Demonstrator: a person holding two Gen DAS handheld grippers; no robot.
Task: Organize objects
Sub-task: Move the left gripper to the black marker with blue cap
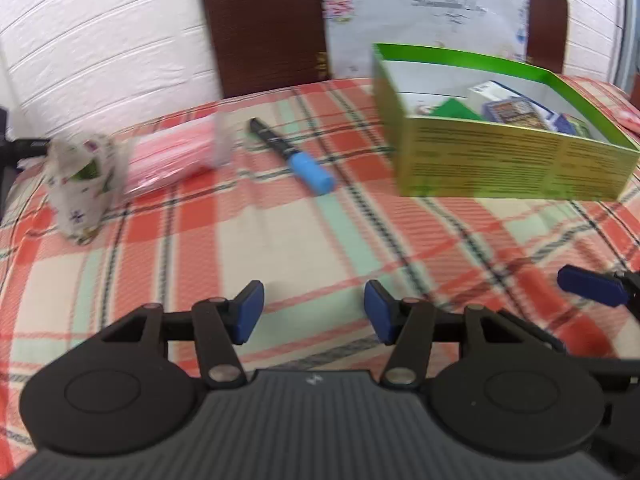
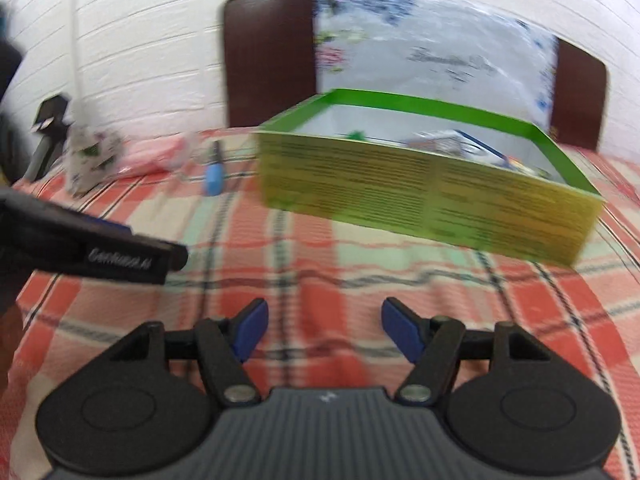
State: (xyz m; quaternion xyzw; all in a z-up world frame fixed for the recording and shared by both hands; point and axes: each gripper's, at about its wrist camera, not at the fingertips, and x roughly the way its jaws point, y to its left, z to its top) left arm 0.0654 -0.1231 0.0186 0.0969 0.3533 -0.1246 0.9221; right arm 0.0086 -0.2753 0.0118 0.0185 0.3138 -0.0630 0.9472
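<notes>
1. Roughly level w/ each other, both grippers low over plaid cloth point(image 1: 320, 240) covering the surface.
2. Left gripper point(image 1: 314, 314): jaws spread apart, nothing between them, only cloth below.
3. Right gripper point(image 2: 322, 330): jaws likewise apart, holding nothing. One blue pad of it visible at right edge of left wrist view.
4. Green box point(image 1: 500, 156), open-topped, far right on cloth; yellow-green near wall w/ small print. Inside: several small packs, incl. a white carton and a dark blue one; details blurred.
5. Marker point(image 1: 292, 156) w/ black body and blue cap lying flat, left of box, apart from it, cap end toward camera.
6. Pink packet point(image 1: 172, 156) lying left of marker, near it; clear end at its right side.
7. White floral pouch point(image 1: 82, 188) standing just left of pink packet; touching or not, can't tell.
8. Behind: dark brown chair back point(image 1: 264, 24), floral sheet, white brick-pattern wall.
9. Right wrist view: same box ahead, marker and pouch far left, left gripper's black finger poking in at left edge.
</notes>
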